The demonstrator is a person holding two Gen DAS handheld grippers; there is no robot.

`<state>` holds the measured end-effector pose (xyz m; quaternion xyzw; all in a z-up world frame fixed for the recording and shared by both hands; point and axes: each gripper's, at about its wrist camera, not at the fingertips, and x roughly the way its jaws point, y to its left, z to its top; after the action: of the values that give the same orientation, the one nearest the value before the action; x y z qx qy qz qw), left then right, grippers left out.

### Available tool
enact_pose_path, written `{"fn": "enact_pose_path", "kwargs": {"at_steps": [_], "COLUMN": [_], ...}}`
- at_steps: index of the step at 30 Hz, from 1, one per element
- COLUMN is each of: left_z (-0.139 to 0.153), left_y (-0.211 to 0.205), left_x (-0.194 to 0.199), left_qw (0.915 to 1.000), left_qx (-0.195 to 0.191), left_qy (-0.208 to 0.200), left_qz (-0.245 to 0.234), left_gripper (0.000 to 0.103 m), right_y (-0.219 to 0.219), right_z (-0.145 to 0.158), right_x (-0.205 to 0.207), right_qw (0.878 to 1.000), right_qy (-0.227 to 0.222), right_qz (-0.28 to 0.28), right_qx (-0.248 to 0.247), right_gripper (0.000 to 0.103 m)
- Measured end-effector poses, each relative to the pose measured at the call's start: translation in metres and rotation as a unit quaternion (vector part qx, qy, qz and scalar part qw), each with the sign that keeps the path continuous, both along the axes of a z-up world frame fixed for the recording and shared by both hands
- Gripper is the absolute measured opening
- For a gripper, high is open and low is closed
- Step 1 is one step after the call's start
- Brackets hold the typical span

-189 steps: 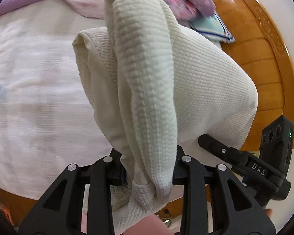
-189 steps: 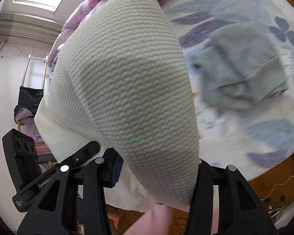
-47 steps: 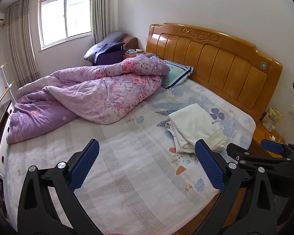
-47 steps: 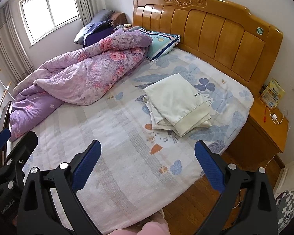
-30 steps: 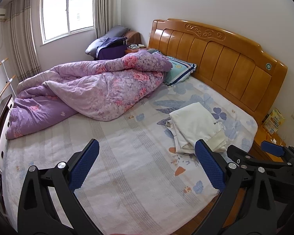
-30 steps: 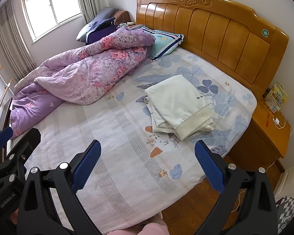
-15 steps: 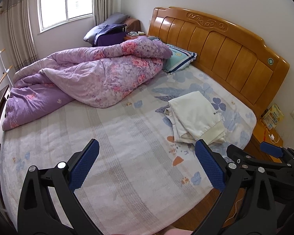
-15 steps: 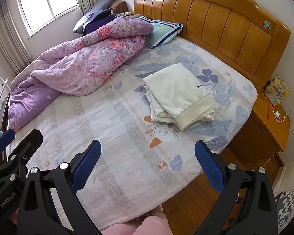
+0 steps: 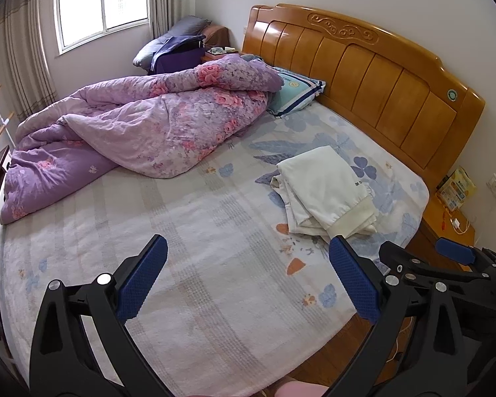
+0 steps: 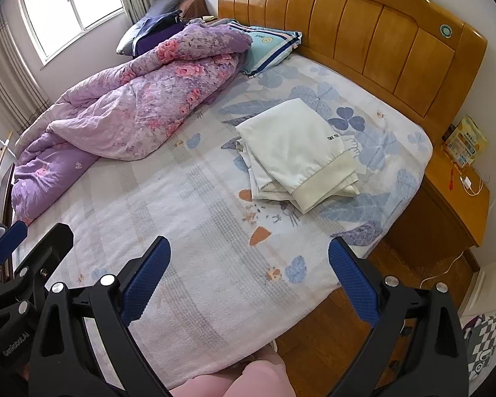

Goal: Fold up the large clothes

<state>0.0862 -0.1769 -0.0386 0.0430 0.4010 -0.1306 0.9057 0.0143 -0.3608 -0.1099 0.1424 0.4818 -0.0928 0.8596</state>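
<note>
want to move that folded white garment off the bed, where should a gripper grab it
Grip the folded white garment at its thick cuffed edge, which faces the foot-side bed edge, coming in low from there with the open right gripper; stacked layers end there.

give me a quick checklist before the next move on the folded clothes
1. Left hand-held gripper open and empty: ok.
2. Right hand-held gripper open and empty: ok.
3. White garment lies folded on the bed, clear of both grippers: ok.
4. Fold neat: not ok, lower layers stick out past the top layer at the near edge.
5. Garment apart from the quilt and pillow: ok.
6. More clothes left to fold: cannot tell, none shows on the bed.
</note>
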Motion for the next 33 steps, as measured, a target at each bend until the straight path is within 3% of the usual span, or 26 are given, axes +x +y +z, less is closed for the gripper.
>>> {"fn": "enact_pose_path", "kwargs": {"at_steps": [33], "left_z": [-0.0056], "left_y": [0.0020], "left_x": [0.0036], "left_qw": [0.9999], "left_qx": [0.000], "left_qy": [0.015], "left_qz": [0.000], "left_gripper": [0.098], "right_y": [-0.0008], "right_z": [-0.0038], "right_x": [0.0024], "right_qw": [1.000], "right_qy": [0.007], "right_qz": [-0.003], "right_qx": [-0.002], "right_gripper": [0.093]}}
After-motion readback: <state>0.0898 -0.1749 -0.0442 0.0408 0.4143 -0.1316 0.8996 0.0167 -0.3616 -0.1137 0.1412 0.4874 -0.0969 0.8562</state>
